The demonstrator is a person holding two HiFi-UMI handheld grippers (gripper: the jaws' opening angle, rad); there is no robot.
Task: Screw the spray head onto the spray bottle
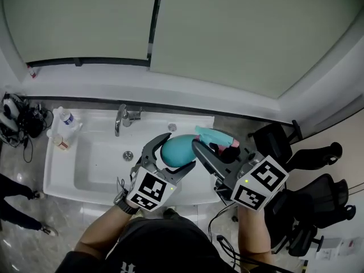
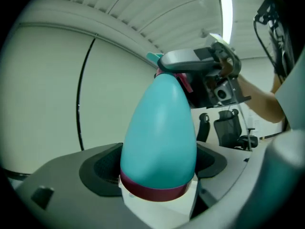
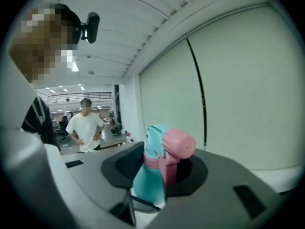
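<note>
Over the sink [image 1: 85, 172], spray bottle [image 2: 159, 137] sits clamped in left hand-held gripper [image 1: 180, 150].

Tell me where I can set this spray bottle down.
Bare: the sink basin, left of its drain. Crowded: the basin's left rear corner, with a small bottle and a small container, and cables beyond.
</note>
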